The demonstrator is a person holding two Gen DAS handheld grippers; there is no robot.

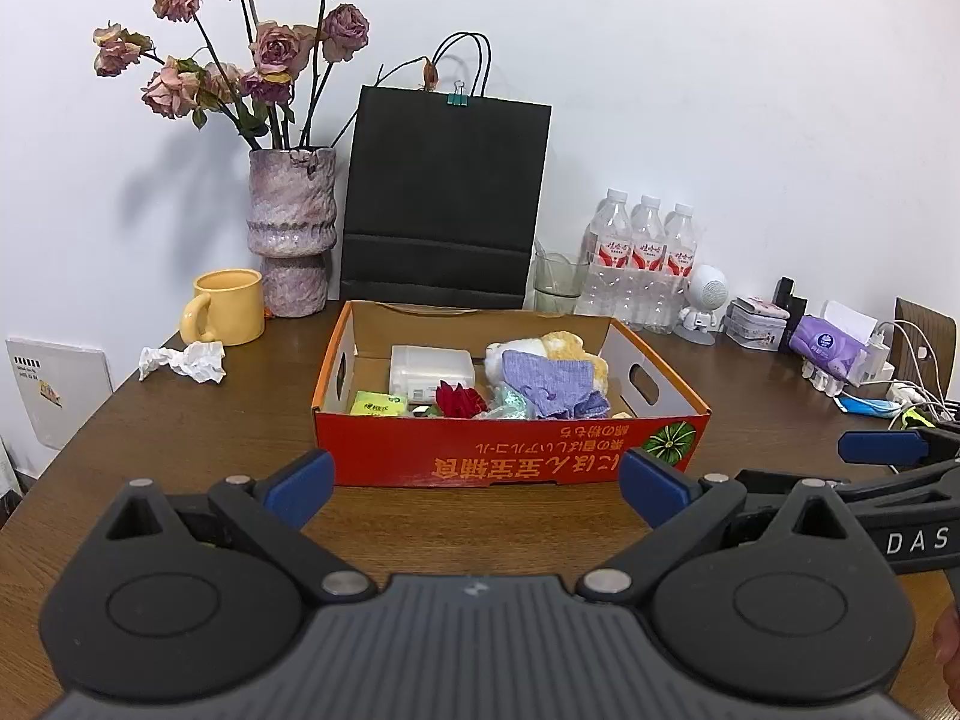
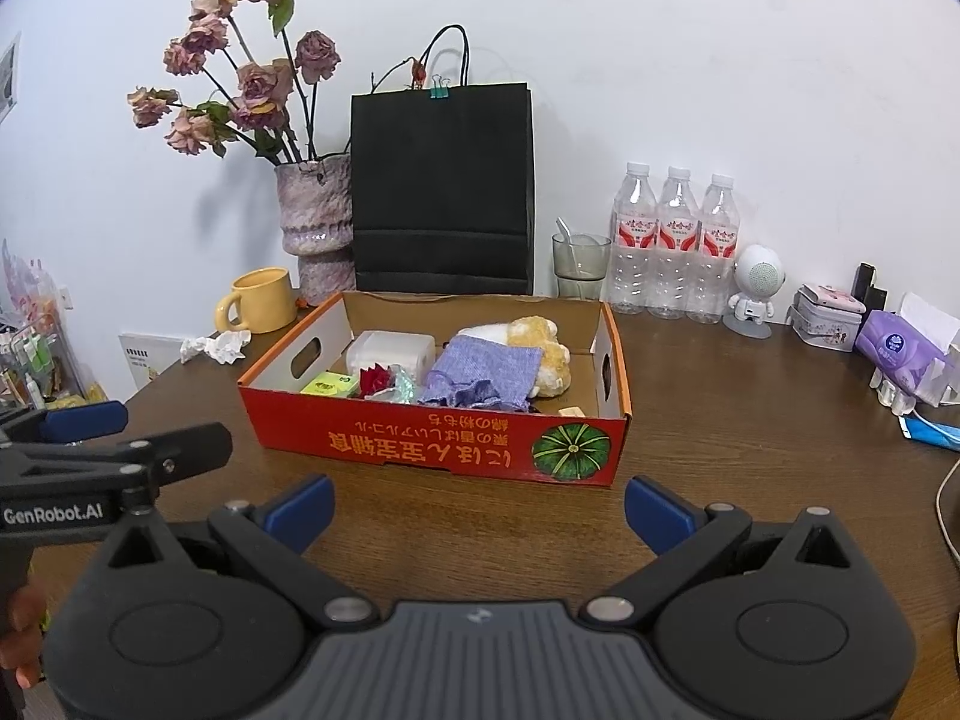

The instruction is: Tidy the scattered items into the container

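Observation:
A red cardboard box sits in the middle of the wooden table. Inside lie a white plastic case, a green packet, a red flower, a purple cloth pouch and a yellow-white plush toy. My left gripper hovers open just in front of the box, holding nothing. My right gripper is open too, likewise before the box. A crumpled white tissue lies on the table left of the box.
Behind the box stand a yellow mug, a vase of dried roses, a black paper bag, a glass and three water bottles. A small robot figure, tins, a tissue pack and cables crowd the right.

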